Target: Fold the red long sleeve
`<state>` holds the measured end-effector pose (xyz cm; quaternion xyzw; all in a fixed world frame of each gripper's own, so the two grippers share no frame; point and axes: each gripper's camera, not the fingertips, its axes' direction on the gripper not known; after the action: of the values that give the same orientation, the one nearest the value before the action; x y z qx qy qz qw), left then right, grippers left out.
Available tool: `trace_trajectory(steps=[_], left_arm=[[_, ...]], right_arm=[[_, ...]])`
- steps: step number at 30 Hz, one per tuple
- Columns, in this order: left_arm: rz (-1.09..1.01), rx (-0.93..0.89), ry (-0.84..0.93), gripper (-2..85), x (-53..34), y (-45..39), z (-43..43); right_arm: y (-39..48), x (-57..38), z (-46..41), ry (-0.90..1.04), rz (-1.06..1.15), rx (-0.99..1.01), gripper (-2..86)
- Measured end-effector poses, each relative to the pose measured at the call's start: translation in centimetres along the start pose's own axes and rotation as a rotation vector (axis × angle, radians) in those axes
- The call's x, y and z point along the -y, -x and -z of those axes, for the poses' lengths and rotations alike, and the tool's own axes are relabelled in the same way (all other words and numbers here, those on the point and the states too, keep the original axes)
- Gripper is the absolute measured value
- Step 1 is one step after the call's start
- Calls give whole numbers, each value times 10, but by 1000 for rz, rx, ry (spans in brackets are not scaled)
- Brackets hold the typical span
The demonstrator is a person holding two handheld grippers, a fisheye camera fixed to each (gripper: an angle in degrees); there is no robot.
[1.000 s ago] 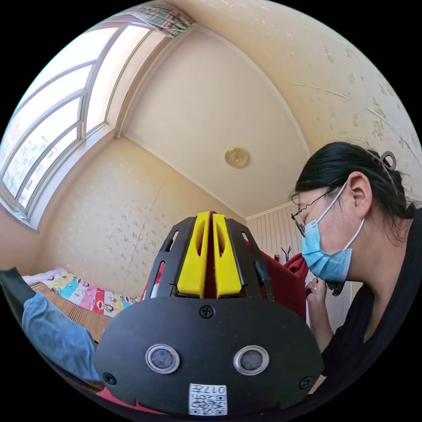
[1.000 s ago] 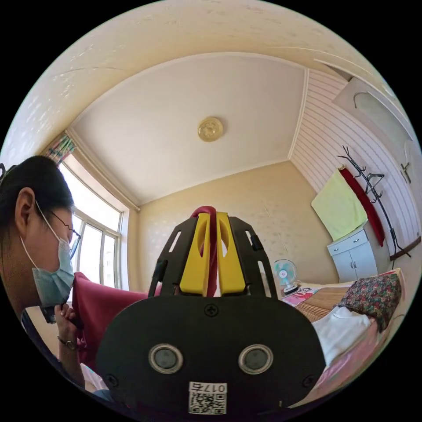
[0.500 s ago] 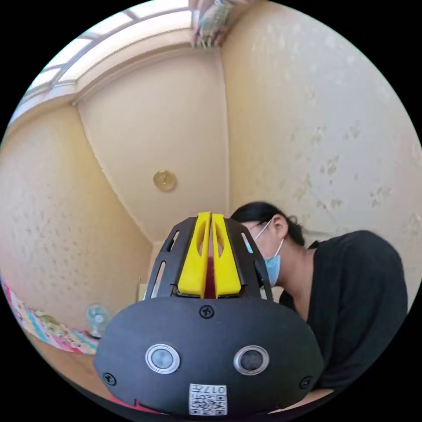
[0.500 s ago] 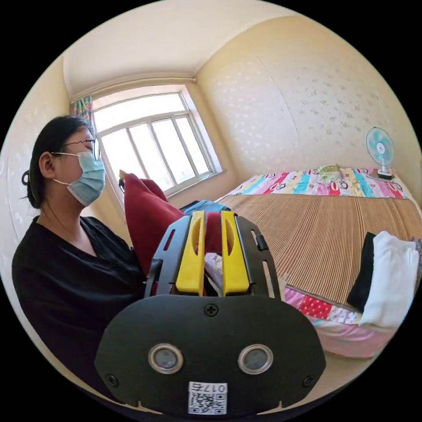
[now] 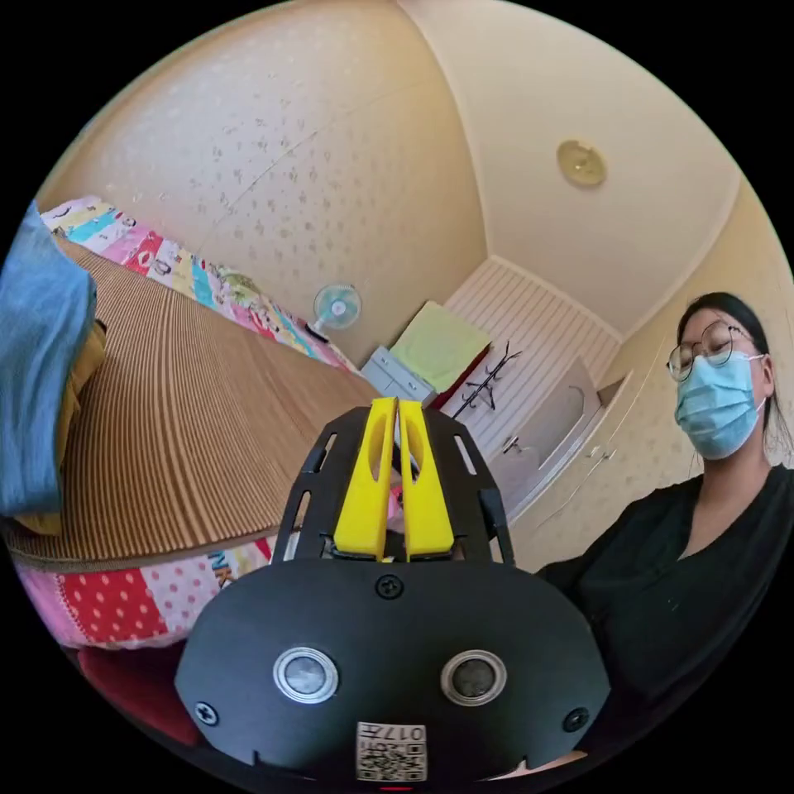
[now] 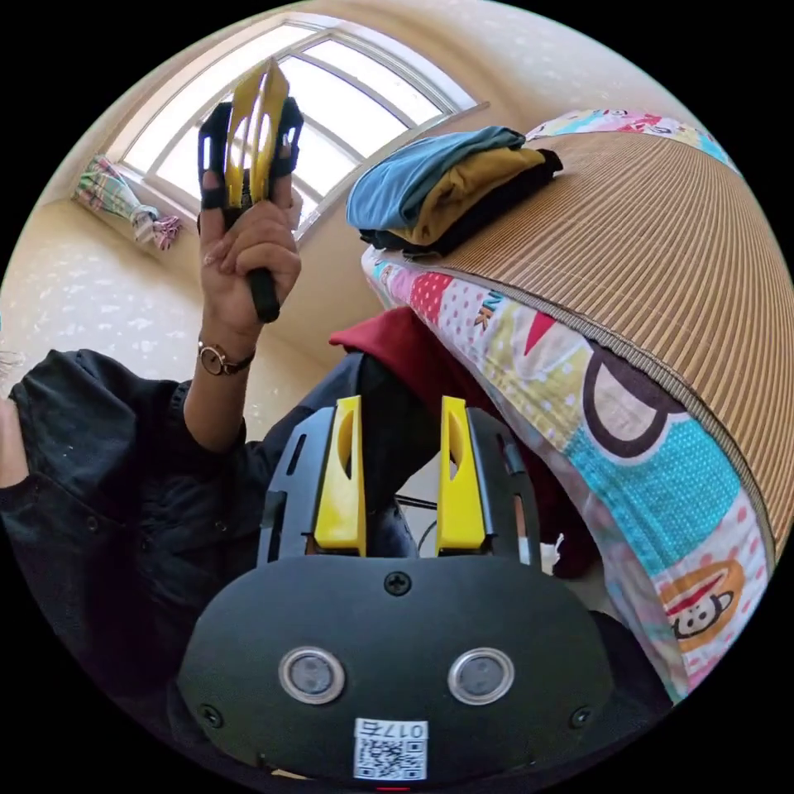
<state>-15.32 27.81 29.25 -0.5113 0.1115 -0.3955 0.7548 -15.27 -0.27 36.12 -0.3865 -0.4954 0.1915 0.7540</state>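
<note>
Bed beside me: woven straw mat on top, patchwork cartoon sheet along its edge. Folded stack at the mat's corner, blue top over mustard and black. Small fan, white cabinet and coat rack at the far wall. Window behind.
</note>
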Motion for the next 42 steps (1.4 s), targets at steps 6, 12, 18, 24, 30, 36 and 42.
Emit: trace_trajectory(steps=[6, 12, 18, 24, 30, 36, 42], left_arm=[[52, 472, 483, 40, -44, 33, -61], [183, 583, 570, 86, -42, 70, -101], [247, 736, 842, 122, -12, 102, -182], [274, 843, 1227, 161, -21, 124, -260], [-41, 1084, 1598, 58, -48, 119, -307], [269, 505, 1036, 0, 46, 101, -206], [28, -108, 352, -9, 137, 33, -30]], right_arm=[[-26, -70, -13, -89, -39, -337, 95], [-53, -126, -23, -181, -103, -249, 71], [-57, -174, -40, -186, -103, -241, 67], [-63, -222, -49, -200, -122, -197, 67], [-67, -265, -57, -200, -142, -182, 57], [-75, -304, -59, -206, -186, -134, 45], [-66, -331, -62, -212, -135, -66, 76]])
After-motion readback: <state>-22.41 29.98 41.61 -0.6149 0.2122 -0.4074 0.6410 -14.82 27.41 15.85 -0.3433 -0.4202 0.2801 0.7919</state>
